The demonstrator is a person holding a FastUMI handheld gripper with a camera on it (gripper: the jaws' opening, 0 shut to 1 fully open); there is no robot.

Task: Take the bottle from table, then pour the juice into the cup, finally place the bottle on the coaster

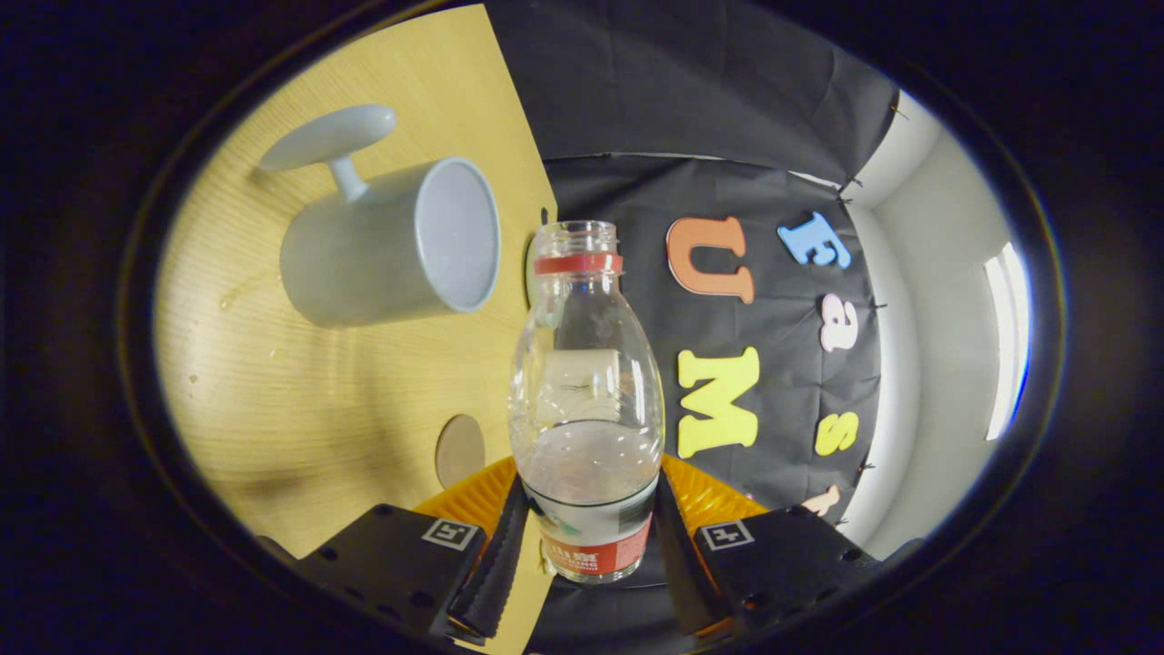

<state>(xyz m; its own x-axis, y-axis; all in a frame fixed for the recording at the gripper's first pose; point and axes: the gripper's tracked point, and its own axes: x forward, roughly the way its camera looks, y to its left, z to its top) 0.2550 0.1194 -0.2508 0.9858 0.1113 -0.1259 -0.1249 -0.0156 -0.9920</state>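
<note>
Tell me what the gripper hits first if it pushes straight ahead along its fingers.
Nothing new: the gripper is already shut on the bottle. Beyond the bottle's open neck looks like only the booth's black cloth wall; the cup sits off-line, though depth is unclear.

Recording booth, black cloth wall (691, 100) pinned up behind, pale wooden table (300, 400), plain white wall (937, 300) beyond

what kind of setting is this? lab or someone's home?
Looks like a staged recording booth, not a home: black cloth wall hung behind a bare wooden table, with only props out: a cup, and a bottle gripped between the gripper fingers.
</note>
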